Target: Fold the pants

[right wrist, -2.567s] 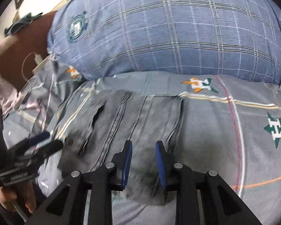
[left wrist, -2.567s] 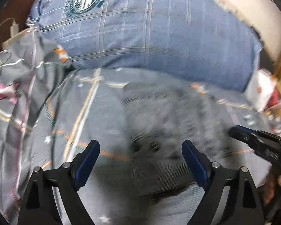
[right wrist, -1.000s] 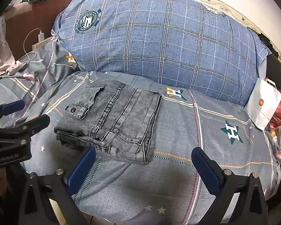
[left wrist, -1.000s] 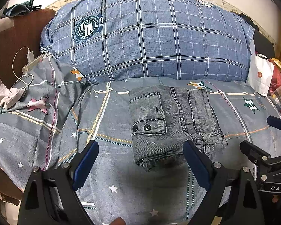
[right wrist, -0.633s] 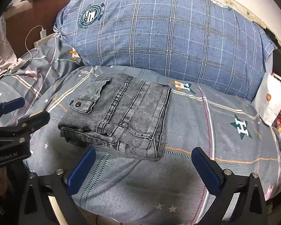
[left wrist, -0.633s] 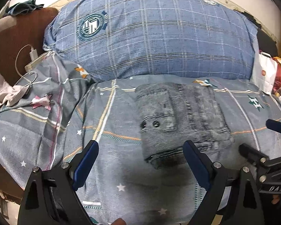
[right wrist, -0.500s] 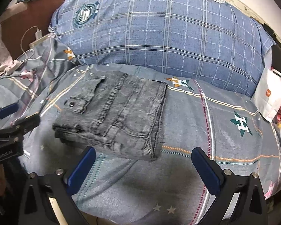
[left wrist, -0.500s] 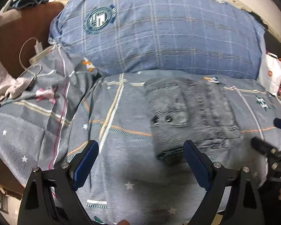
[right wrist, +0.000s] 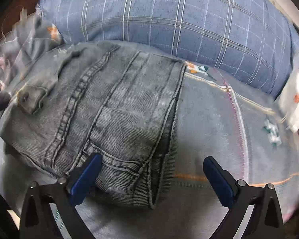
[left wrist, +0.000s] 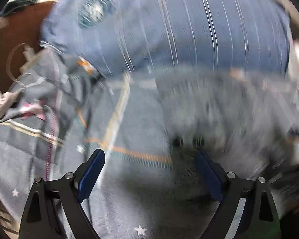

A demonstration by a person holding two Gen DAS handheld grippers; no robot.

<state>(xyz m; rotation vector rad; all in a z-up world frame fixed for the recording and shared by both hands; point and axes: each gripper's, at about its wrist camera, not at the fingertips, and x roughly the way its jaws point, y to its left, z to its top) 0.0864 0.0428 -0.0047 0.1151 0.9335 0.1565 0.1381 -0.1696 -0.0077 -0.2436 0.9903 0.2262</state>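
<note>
The bed (right wrist: 219, 131), covered by a grey patterned sheet, fills both views. A large blue plaid pillow (right wrist: 179, 16) lies across the 12 o'clock side. The pants (right wrist: 109, 109), folded into a compact grey denim stack, rest on the sheet just below the pillow; the left wrist view is motion-blurred and shows them at 3 o'clock (left wrist: 219, 119). The right claw (right wrist: 150, 176) is spread wide, straddling the stack's near right corner. The left claw (left wrist: 149, 175) is spread wide at the stack's near left corner, gripping nothing.
</note>
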